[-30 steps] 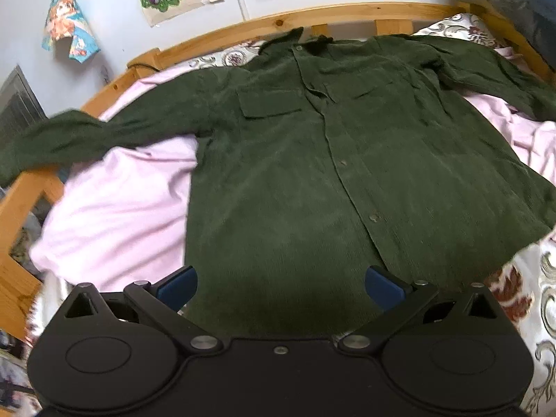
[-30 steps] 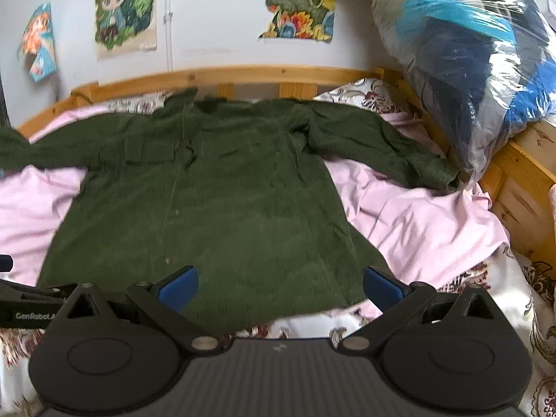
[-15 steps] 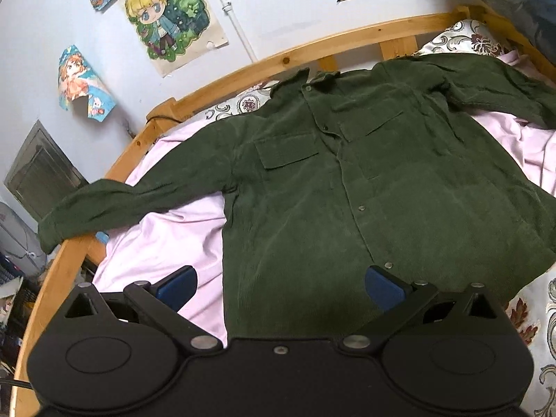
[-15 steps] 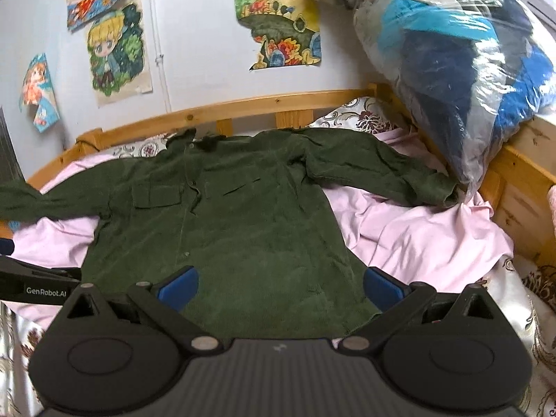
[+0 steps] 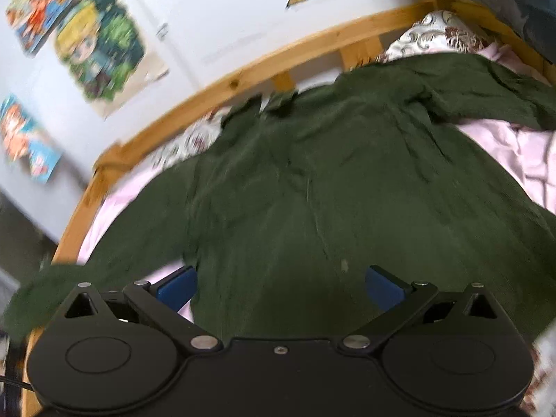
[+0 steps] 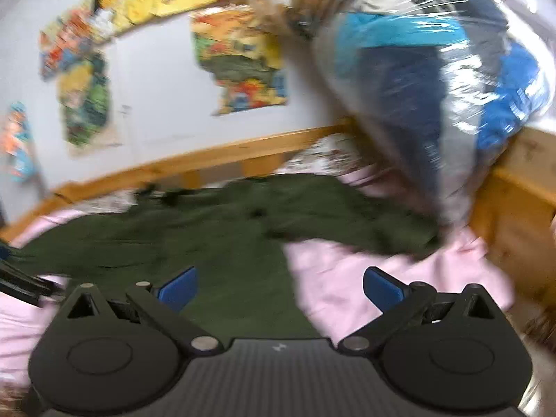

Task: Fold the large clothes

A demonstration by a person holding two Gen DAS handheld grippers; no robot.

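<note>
A dark green corduroy shirt [image 5: 312, 191] lies spread flat, buttons up, on a pink sheet [image 5: 514, 153], collar toward the headboard. Its left sleeve [image 5: 80, 278] stretches over the wooden side rail. My left gripper [image 5: 279, 285] hovers open above the shirt's lower left body, nothing between its blue pads. The right wrist view is blurred: the shirt [image 6: 194, 239] fills the lower middle, its right sleeve [image 6: 365, 222] reaching toward a plastic bag. My right gripper [image 6: 278, 286] is open over the shirt's right edge and the pink sheet [image 6: 365, 278].
A wooden bed frame [image 5: 243, 80] curves behind the shirt, with posters [image 5: 100, 45] on the white wall. A big clear plastic bag of blue and white bedding [image 6: 434, 80] sits at the right rail [image 6: 514, 201]. Patterned bedding [image 5: 438, 34] shows near the headboard.
Both grippers have moved forward along the shirt toward the headboard and tilted up, so the wall and posters fill more of each view. Both stay open and empty.
</note>
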